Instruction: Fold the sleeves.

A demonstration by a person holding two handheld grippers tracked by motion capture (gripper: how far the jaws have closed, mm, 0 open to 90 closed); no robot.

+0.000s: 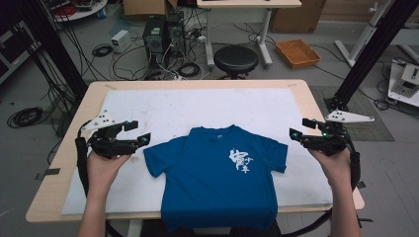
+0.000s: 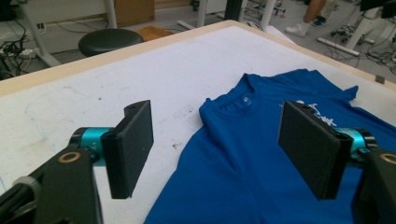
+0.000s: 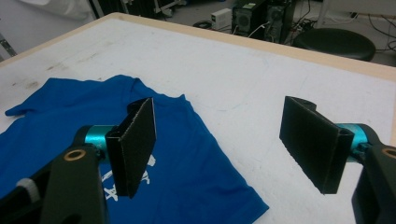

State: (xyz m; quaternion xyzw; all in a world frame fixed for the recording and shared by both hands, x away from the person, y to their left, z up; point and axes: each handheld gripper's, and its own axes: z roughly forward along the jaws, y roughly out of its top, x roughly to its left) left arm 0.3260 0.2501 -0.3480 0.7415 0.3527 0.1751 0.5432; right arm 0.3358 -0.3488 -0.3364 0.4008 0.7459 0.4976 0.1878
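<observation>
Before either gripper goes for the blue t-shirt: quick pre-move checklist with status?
1. Left gripper jaws open, nothing between them: ok.
2. Right gripper jaws open, nothing between them: ok.
3. Blue t-shirt lies flat, front up, white print showing: ok.
4. Both sleeves spread out and reachable: ok.
5. Whole shirt on the white mat: not ok, the hem hangs over the table's near edge.
6. Grippers clear of the fabric: ok, each hangs beside a sleeve.

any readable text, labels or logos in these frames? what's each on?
White print on the chest of the blue T-shirt: brush-style characters, too stylised and small to read.
Small round mark inside the shirt's collar: blurred, unreadable.
No text can be made out on the grippers or on the white mat.
</observation>
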